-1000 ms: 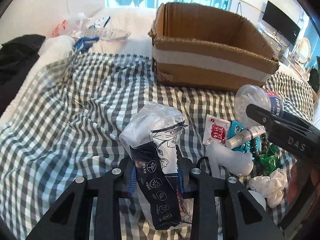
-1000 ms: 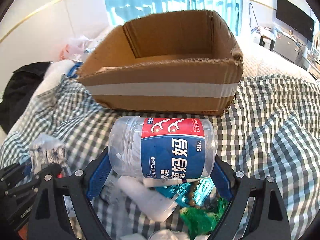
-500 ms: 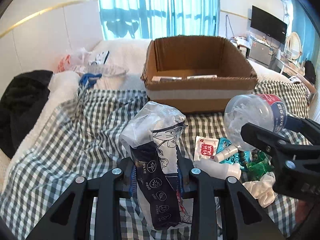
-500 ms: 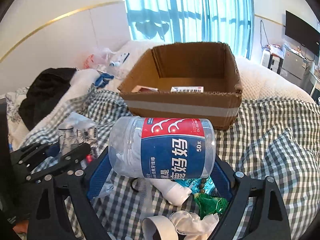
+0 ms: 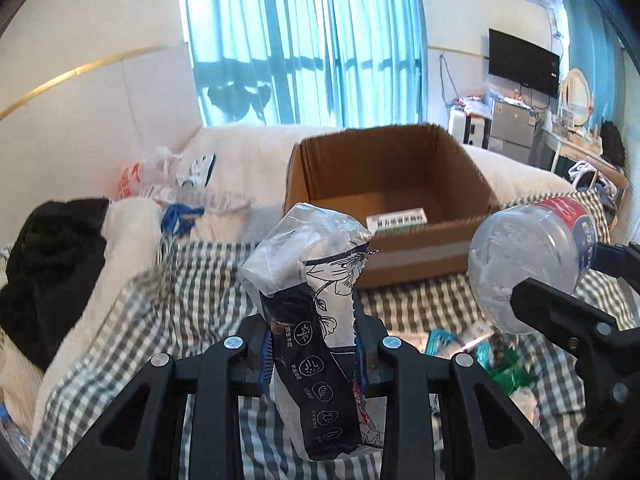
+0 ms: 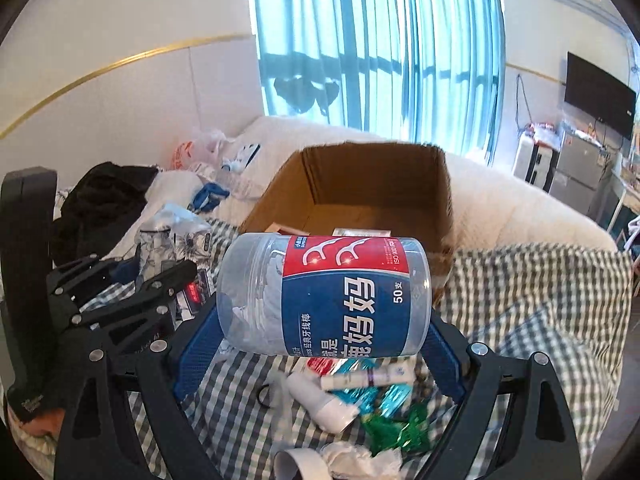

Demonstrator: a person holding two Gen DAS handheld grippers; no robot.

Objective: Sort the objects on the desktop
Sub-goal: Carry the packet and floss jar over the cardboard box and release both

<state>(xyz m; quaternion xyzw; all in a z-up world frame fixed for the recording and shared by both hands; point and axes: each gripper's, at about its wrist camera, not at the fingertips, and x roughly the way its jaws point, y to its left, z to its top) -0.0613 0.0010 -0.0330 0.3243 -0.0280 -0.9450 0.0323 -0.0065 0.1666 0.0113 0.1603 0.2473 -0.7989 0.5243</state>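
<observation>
My left gripper (image 5: 314, 356) is shut on a tissue pack (image 5: 312, 304) in clear and dark blue wrap, held upright above the checked bedspread. My right gripper (image 6: 320, 336) is shut on a clear floss-pick jar (image 6: 326, 296) with a red and blue label, held sideways in the air. The jar also shows in the left wrist view (image 5: 528, 264). An open cardboard box (image 6: 360, 184) stands ahead with small flat packs inside; it also shows in the left wrist view (image 5: 384, 196). Small items lie below on the bedspread: a white tube (image 6: 320, 402), a thin tube (image 6: 368, 378), green wrappers (image 6: 396, 428).
The checked bedspread (image 6: 532, 320) covers the bed. Black clothing (image 5: 48, 264) and plastic bags (image 5: 160, 172) lie at the left. Crumpled white tissue (image 6: 360, 460) lies near the front. White bedding (image 6: 520, 208), a TV (image 5: 522, 68) and furniture stand beyond the box.
Both grippers have risen with their loads and now look down into the box from higher. The small items on the bedspread are farther below.
</observation>
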